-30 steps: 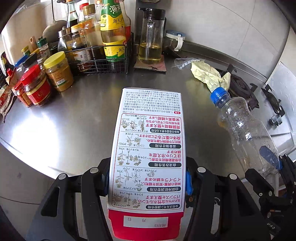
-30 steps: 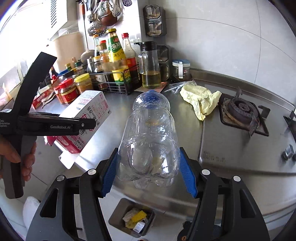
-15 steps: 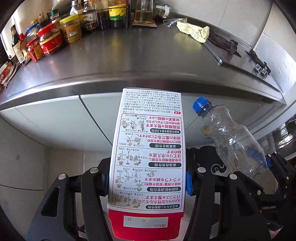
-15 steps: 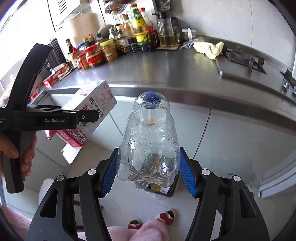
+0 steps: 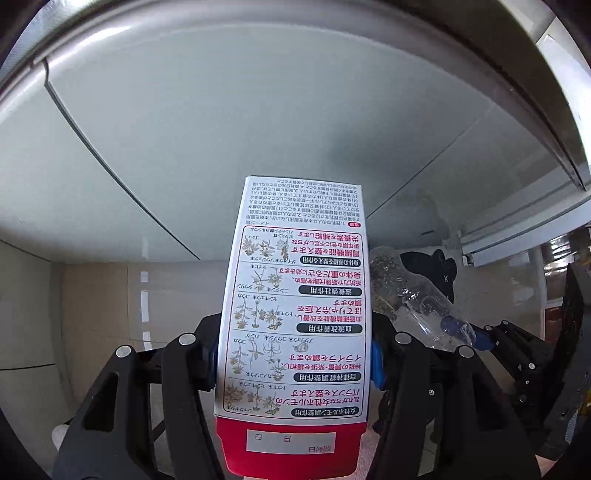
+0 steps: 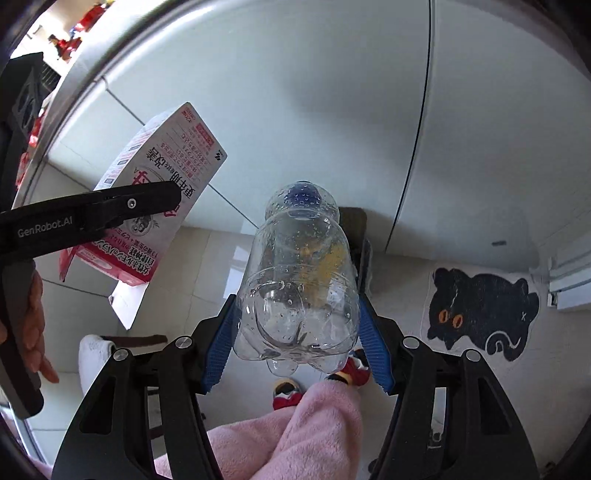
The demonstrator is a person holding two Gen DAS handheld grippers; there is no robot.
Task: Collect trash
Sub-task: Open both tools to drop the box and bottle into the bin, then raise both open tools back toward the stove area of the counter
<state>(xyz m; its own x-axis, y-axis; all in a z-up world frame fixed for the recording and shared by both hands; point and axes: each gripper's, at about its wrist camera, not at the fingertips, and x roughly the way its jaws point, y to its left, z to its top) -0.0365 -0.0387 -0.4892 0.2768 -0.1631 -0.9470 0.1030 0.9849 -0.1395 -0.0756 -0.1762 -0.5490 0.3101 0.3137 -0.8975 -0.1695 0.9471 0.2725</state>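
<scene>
Trash is both in hand right now: a carton (image 5: 293, 314) in the left gripper (image 5: 293, 363) and a bottle (image 6: 301, 280) in the right gripper (image 6: 295, 332). Neither one is resting on anything, they're both up in the air in front of the white cabinet doors (image 5: 240, 122), with the steel counter edge (image 5: 110, 33) curving overhead.

Left side: the jaws are clamped on the carton's two long sides, blue pads pressed flat against it. It's a white box with a red end nearest the camera and rows of Japanese print with little plant drawings. From the right wrist view you can see it sticking out at a tilt, one flap hanging open off its lower end.

Right side: the blue pads (image 6: 373, 347) are squeezed on the bottle's lower body, base toward the camera, blue cap (image 6: 303, 195) pointing away. It's clear plastic with droplets inside. In the left wrist view the bottle shows up just to the right of the carton, lying at a slant.

Below is a tiled floor (image 6: 207, 258) with a black cat mat (image 6: 480, 314) off to the right near the cabinet base. Something dark stands on the floor straight behind the bottle, but I can't tell what. Pink fuzzy clothing (image 6: 295, 432) and red slippers (image 6: 284, 393) are at the bottom of the right view.
</scene>
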